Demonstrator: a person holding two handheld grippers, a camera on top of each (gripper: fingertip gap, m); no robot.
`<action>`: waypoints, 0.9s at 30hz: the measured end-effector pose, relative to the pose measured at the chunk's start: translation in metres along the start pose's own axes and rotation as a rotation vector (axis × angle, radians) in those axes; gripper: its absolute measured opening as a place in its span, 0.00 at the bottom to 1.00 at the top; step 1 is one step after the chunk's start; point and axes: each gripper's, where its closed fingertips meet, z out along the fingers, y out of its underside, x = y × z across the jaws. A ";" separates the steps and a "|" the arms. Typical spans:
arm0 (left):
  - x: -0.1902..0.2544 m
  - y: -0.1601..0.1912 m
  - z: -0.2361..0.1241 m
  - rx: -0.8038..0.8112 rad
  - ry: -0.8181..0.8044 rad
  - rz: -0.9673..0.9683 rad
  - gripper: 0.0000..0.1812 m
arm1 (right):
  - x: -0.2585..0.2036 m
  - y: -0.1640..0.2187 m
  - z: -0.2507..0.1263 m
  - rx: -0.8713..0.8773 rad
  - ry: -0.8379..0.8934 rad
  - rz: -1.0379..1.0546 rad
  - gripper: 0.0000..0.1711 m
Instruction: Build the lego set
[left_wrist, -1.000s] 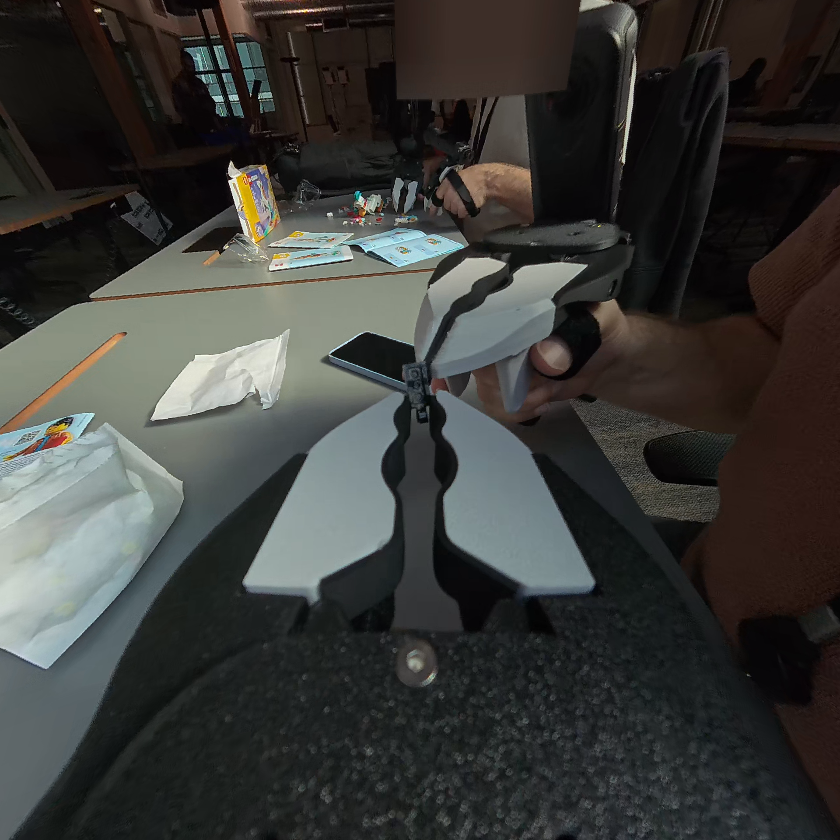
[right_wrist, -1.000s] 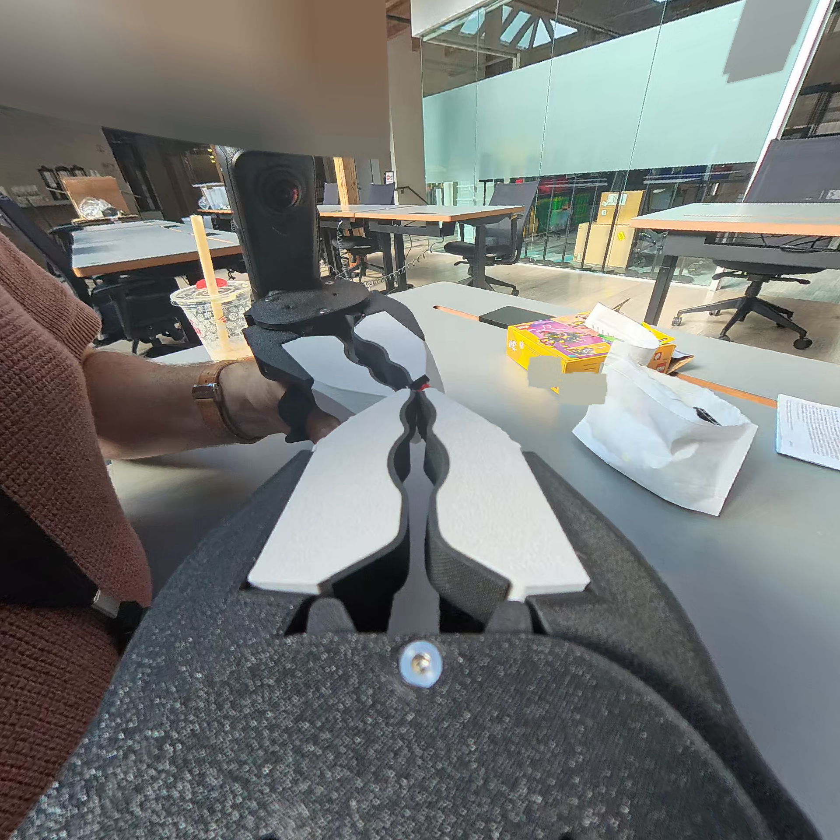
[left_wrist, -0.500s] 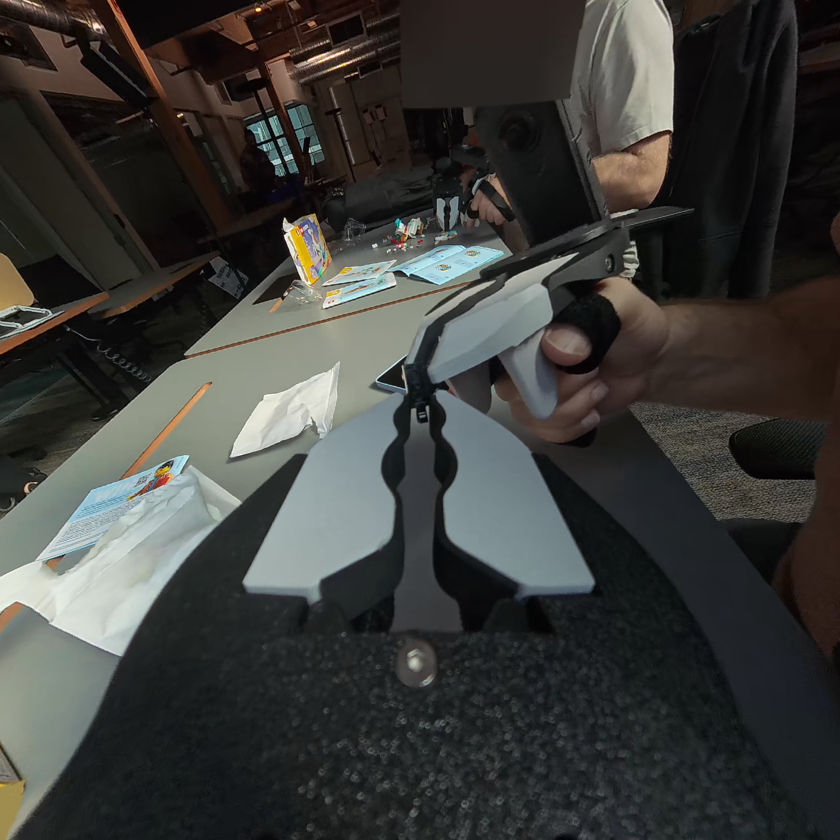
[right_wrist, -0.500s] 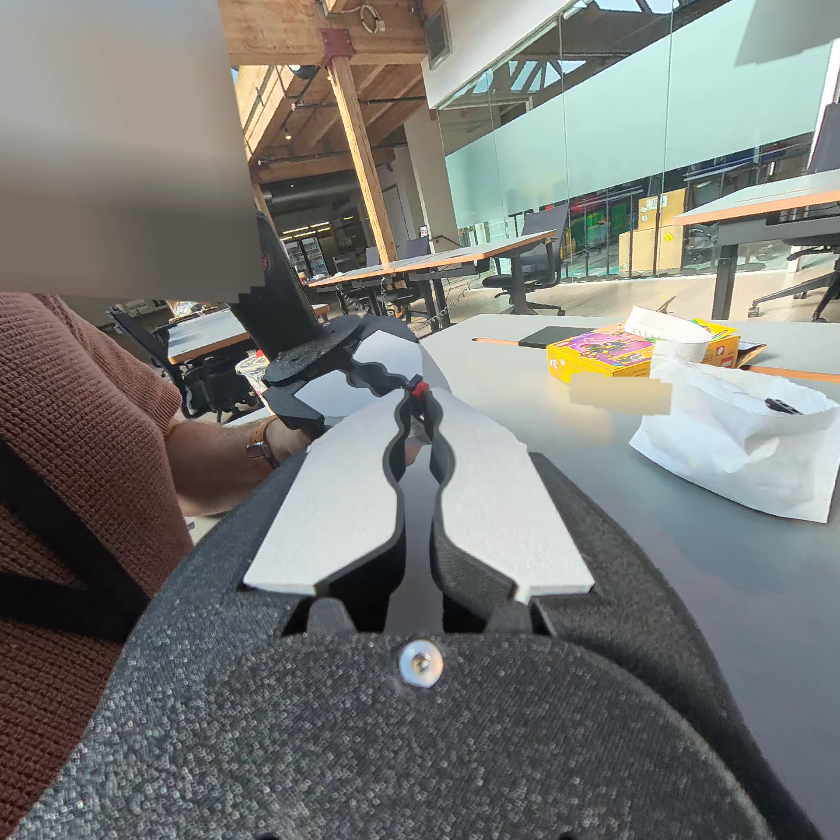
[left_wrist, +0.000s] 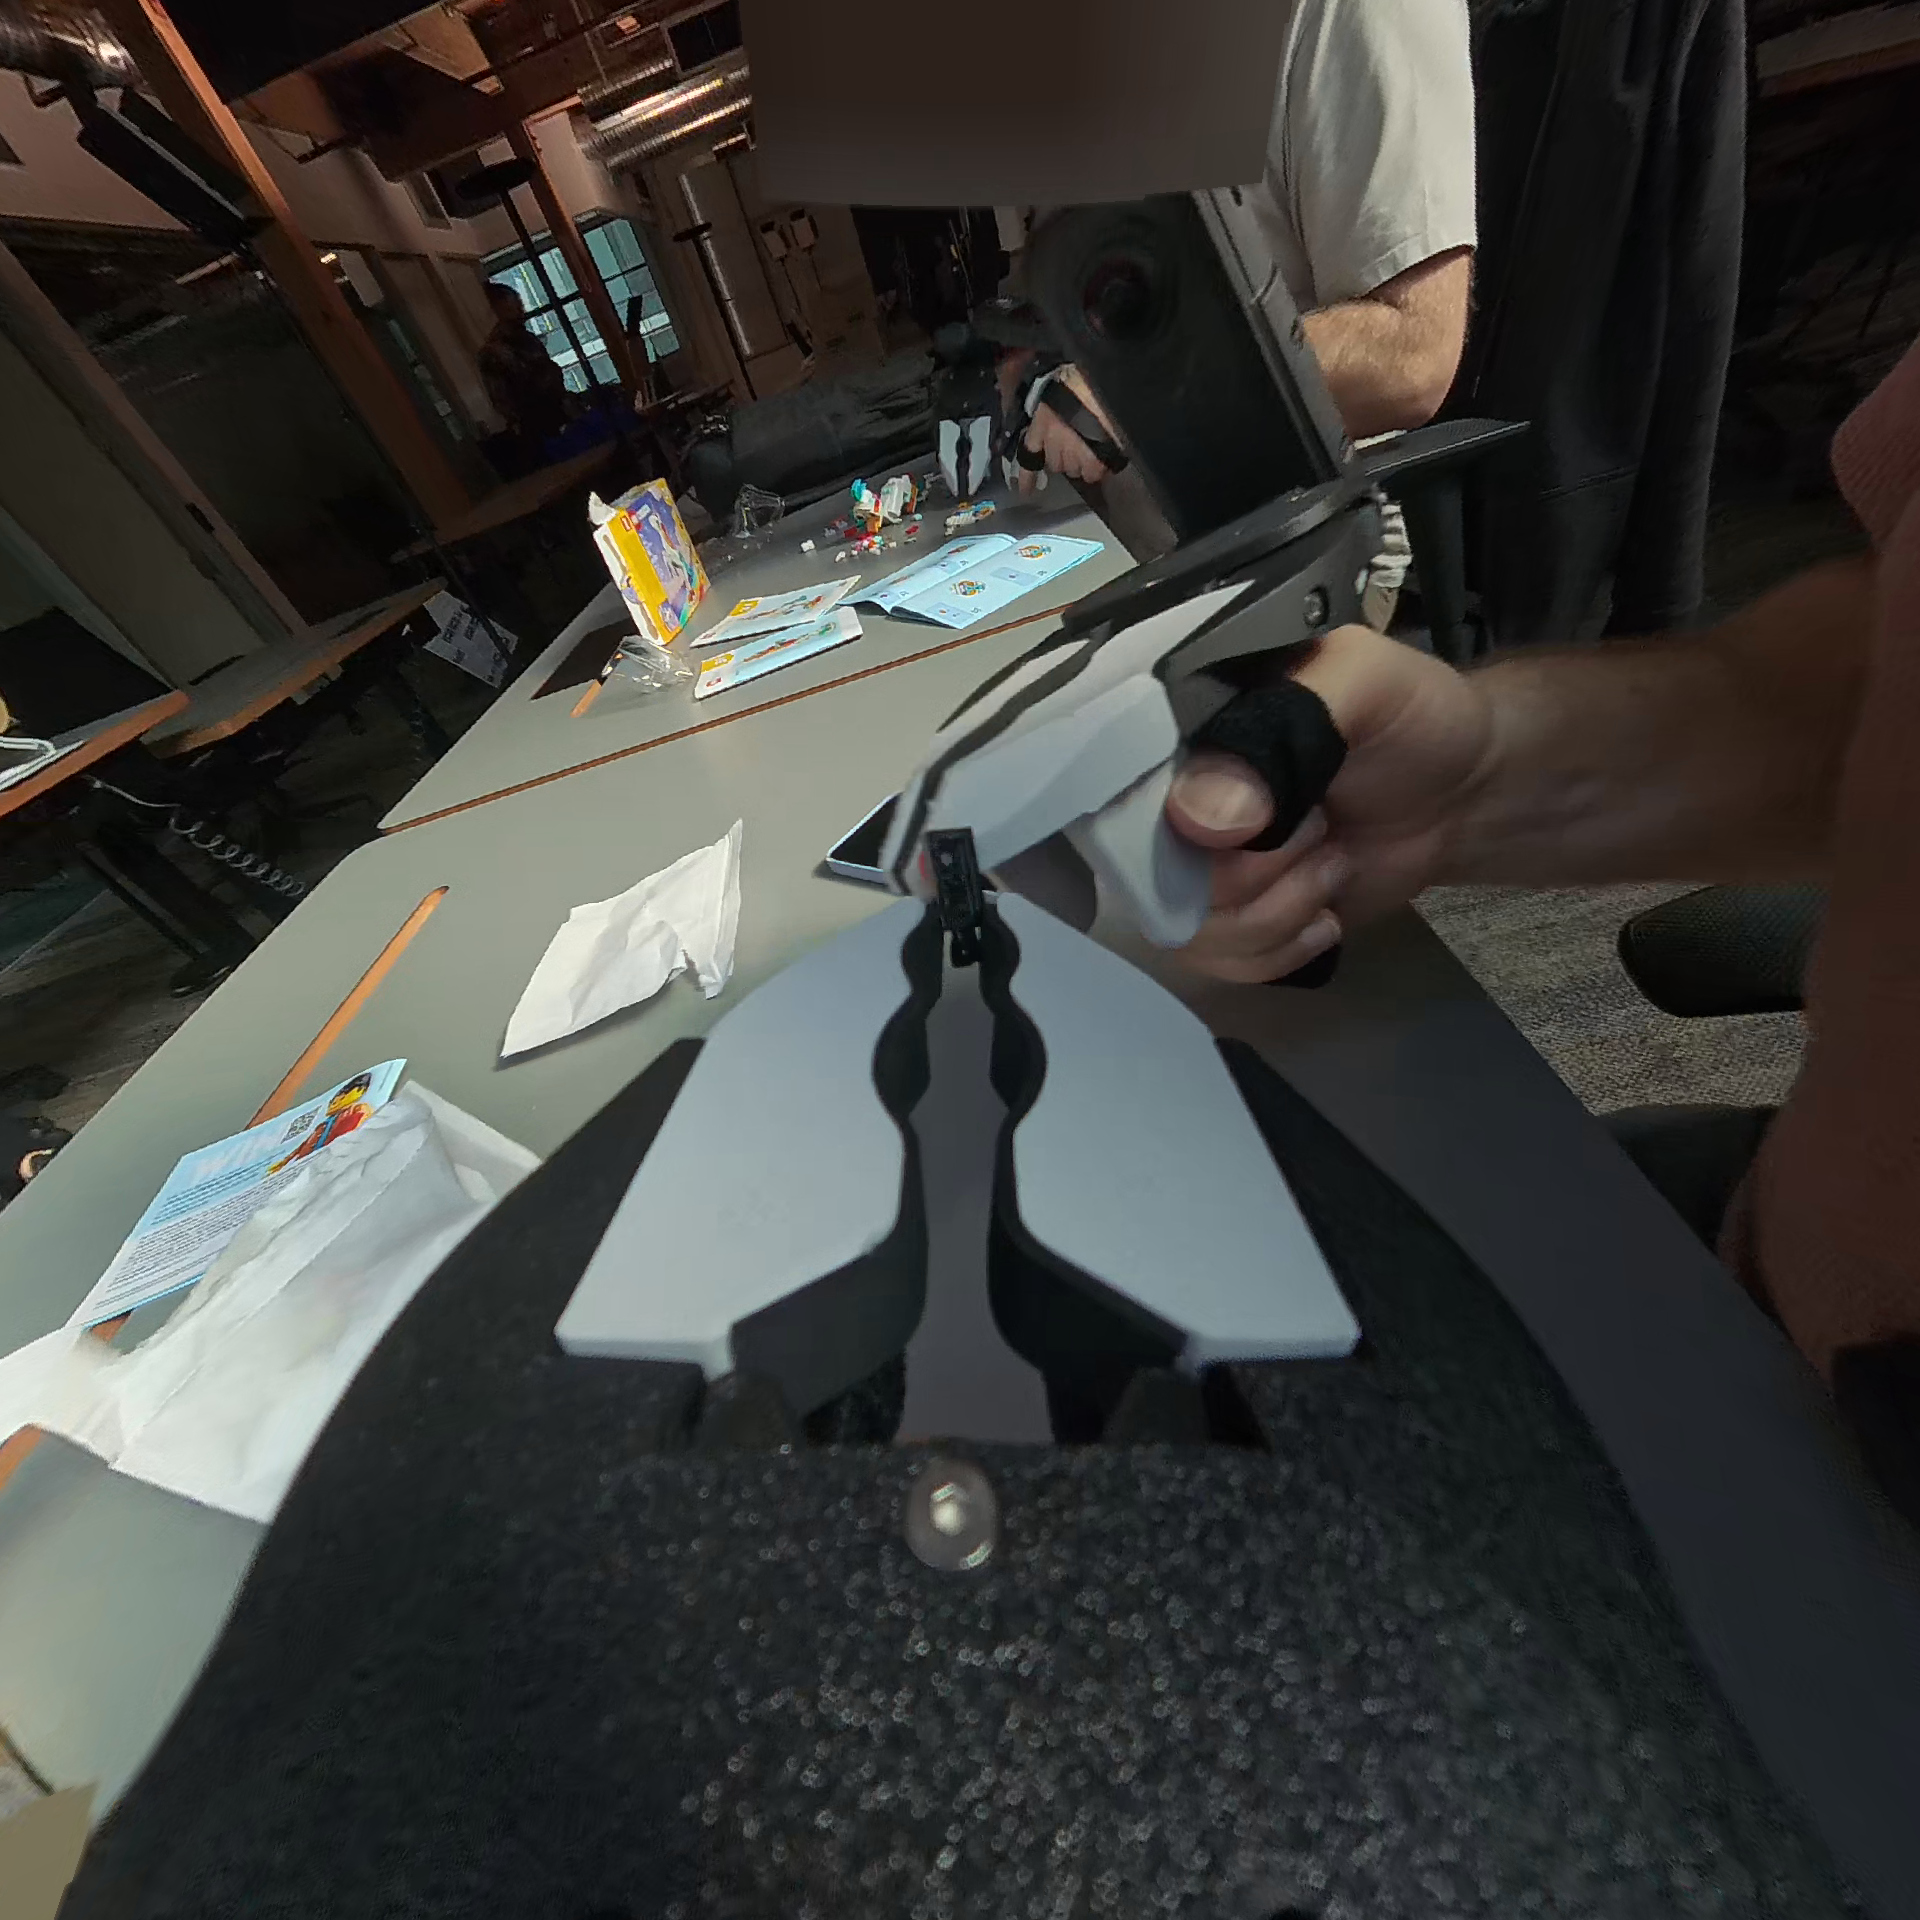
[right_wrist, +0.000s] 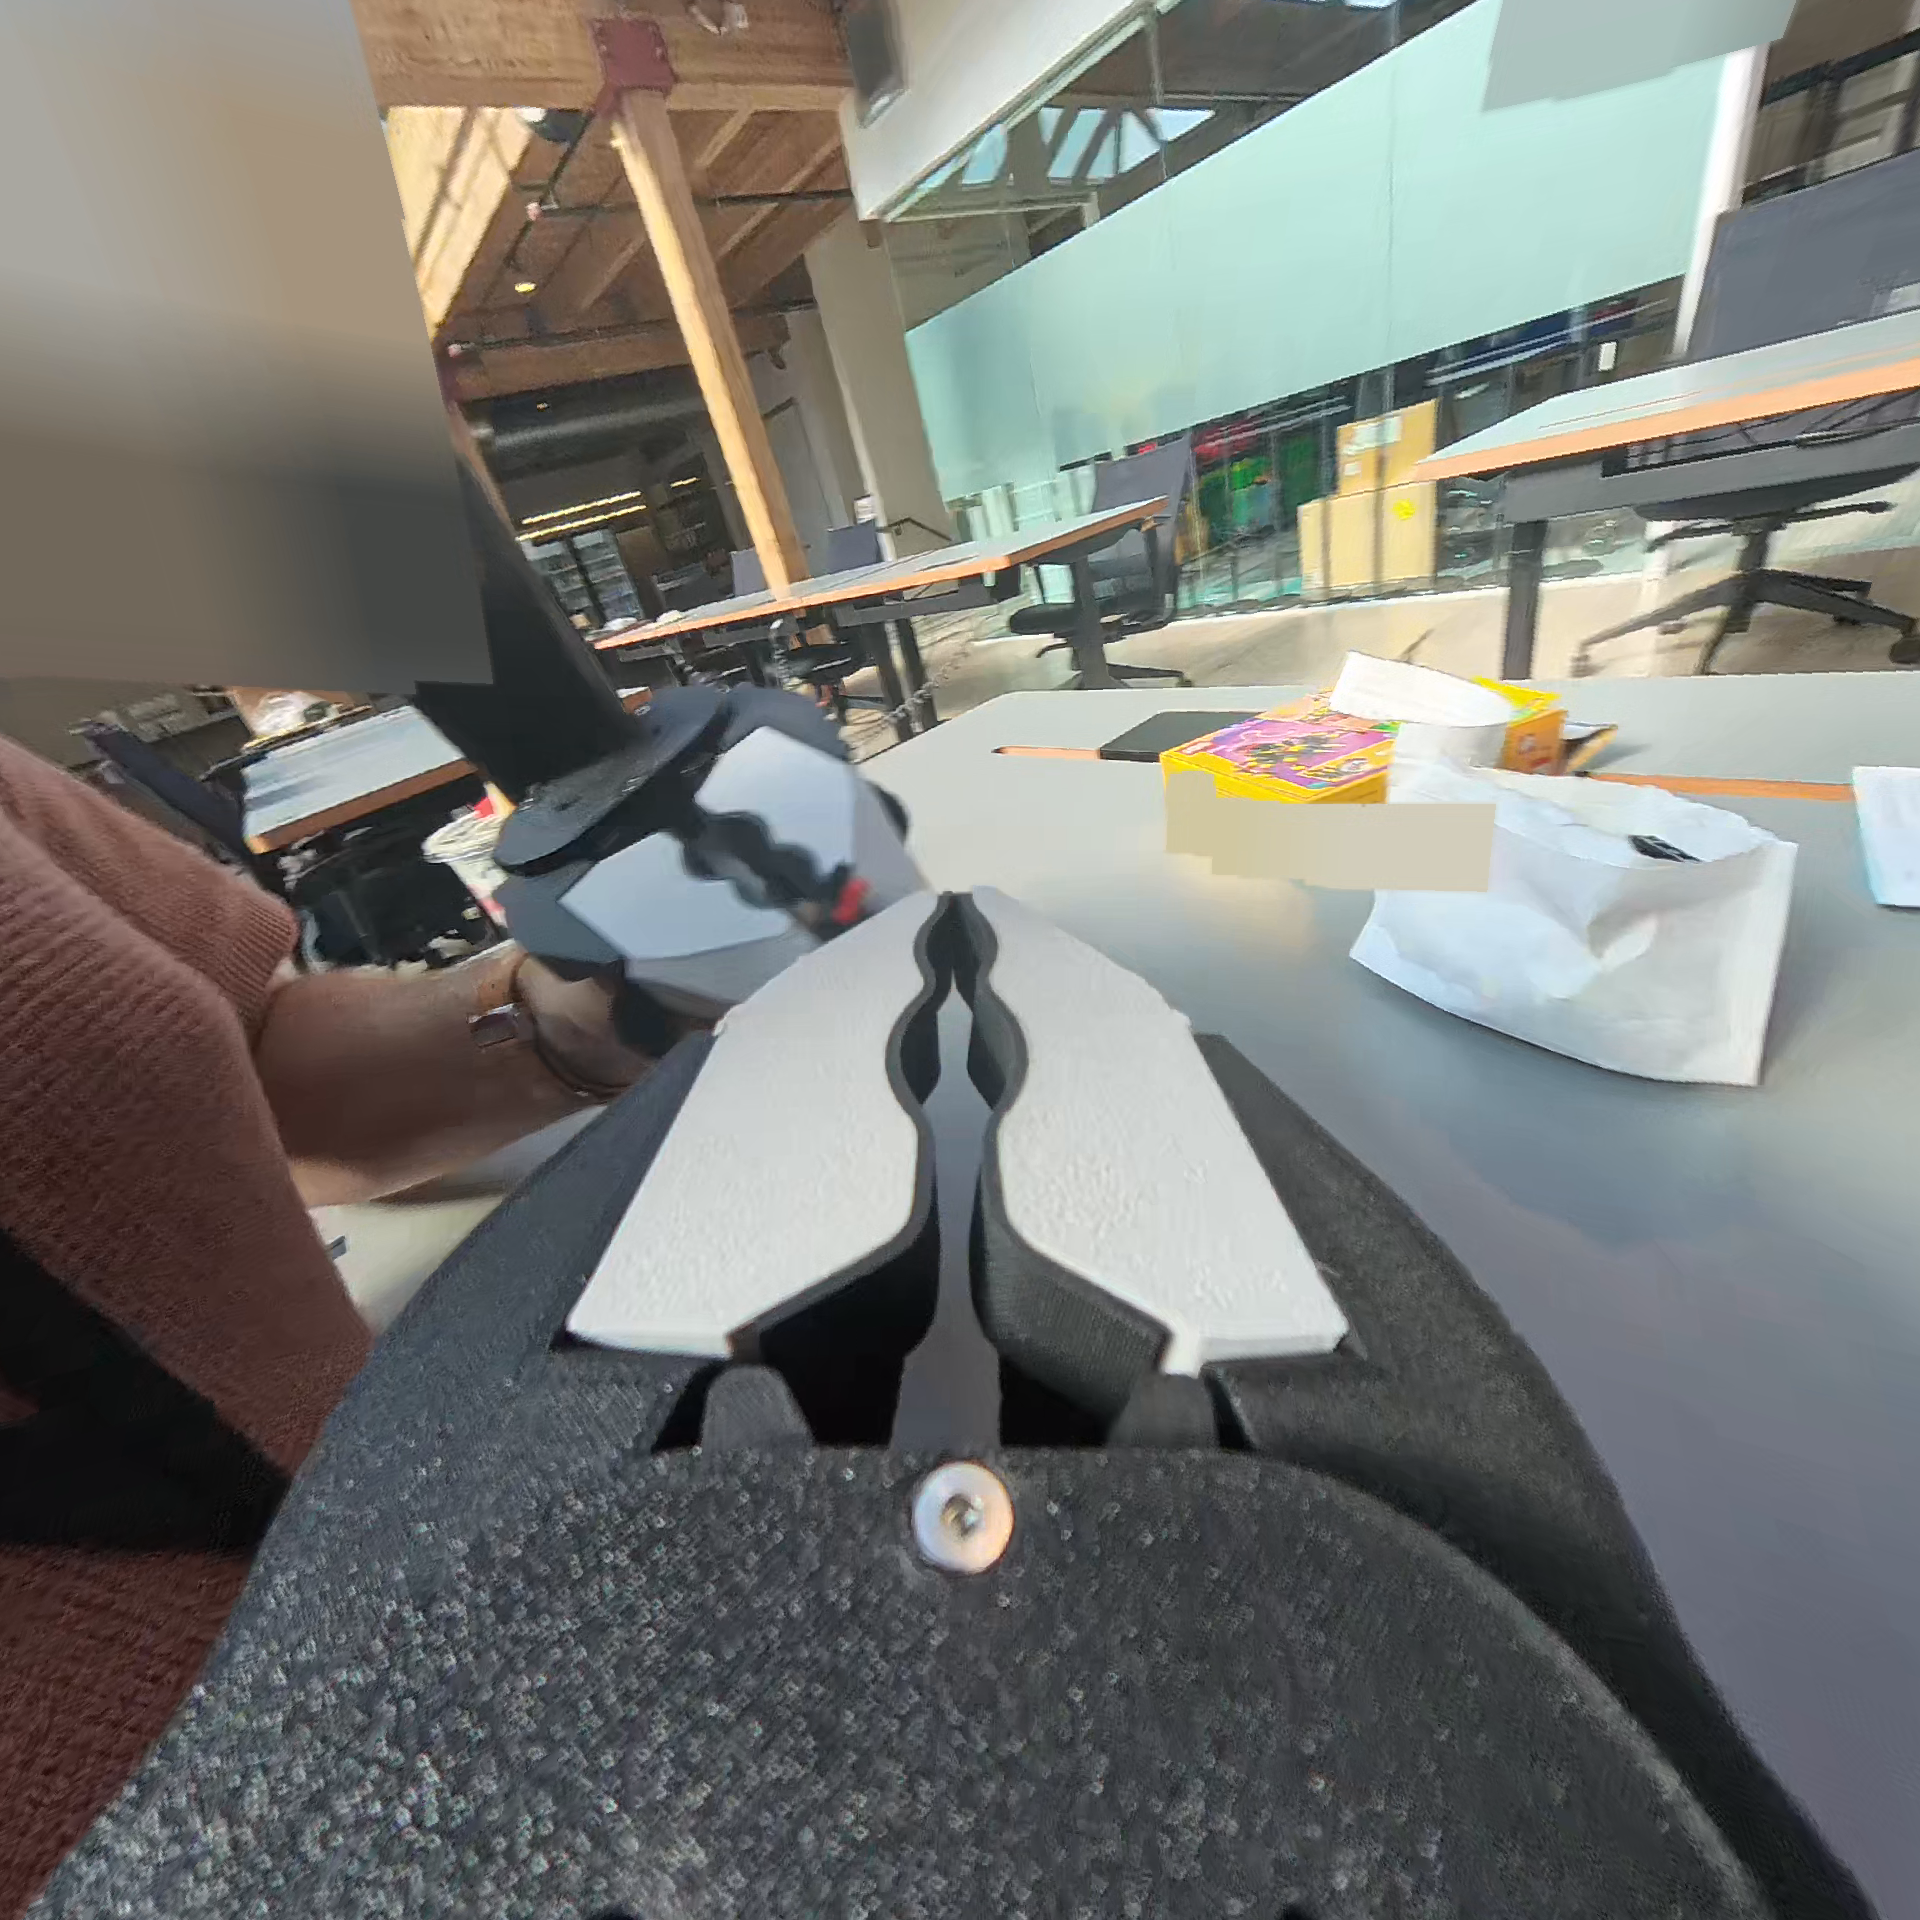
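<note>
My left gripper (left_wrist: 954, 914) is shut on a small black lego piece (left_wrist: 954, 868) with a red part, held in the air above the grey table (left_wrist: 623, 790). In the right wrist view the left gripper (right_wrist: 831, 899) shows at the left with the red part (right_wrist: 852, 902) at its tips. My right gripper (right_wrist: 948, 906) is shut, and nothing shows between its tips. It sits just right of the piece. In the left wrist view a hand holds the right gripper (left_wrist: 920, 847), with its tips next to the black piece.
A white paper bag (right_wrist: 1579, 935) and a yellow lego box (right_wrist: 1278, 764) lie to the right. A phone (left_wrist: 862, 847), torn white paper (left_wrist: 634, 935), a leaflet (left_wrist: 260, 1174) and another white bag (left_wrist: 260, 1299) lie on the table. On the far table are booklets (left_wrist: 966, 582), loose bricks and another person's gripper (left_wrist: 961, 457). My two grippers' fingertips are within a few centimetres of each other.
The two grippers were tip to tip. Now, in the right wrist view, the left gripper with the red part sits left of my right fingertips. Both cameras have tilted upward.
</note>
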 end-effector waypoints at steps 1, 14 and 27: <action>0.008 0.002 0.004 -0.013 0.023 0.022 0.04 | 0.011 0.002 -0.001 -0.014 0.044 -0.002 0.00; -0.053 0.037 0.018 0.033 -0.192 -0.233 0.04 | 0.074 -0.136 -0.049 0.312 0.275 -0.234 0.05; -0.046 0.040 0.013 0.019 -0.162 -0.190 0.04 | 0.077 -0.108 -0.042 0.247 0.207 -0.198 0.08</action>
